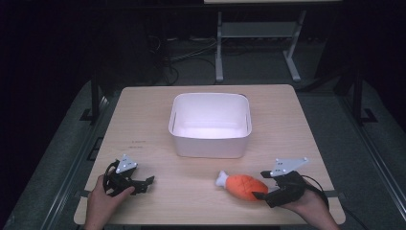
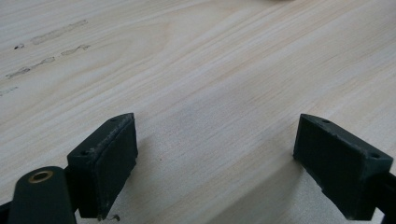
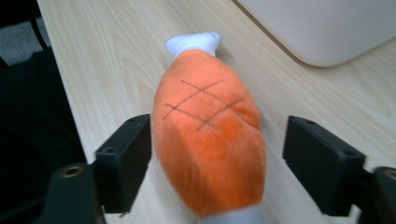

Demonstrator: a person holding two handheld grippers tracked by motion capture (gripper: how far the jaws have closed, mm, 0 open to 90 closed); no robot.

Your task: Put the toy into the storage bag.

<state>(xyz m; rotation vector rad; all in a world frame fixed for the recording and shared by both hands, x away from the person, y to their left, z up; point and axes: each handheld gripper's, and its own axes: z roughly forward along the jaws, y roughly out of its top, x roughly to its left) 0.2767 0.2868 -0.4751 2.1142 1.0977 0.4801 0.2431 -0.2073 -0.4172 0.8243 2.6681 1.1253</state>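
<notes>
An orange plush drumstick with white ends lies on the wooden table, near the front edge at the right. My right gripper is open, its jaws on either side of the toy's thick end. In the right gripper view the drumstick lies lengthwise between the jaws of the right gripper; the left pad is close against it and a gap shows at the right pad. My left gripper rests at the front left, open. In its own view the left gripper has only bare tabletop between its jaws.
A white plastic bin stands in the middle of the table, behind the toy; its corner appears in the right gripper view. A metal frame stands on the dark floor beyond the table's far edge.
</notes>
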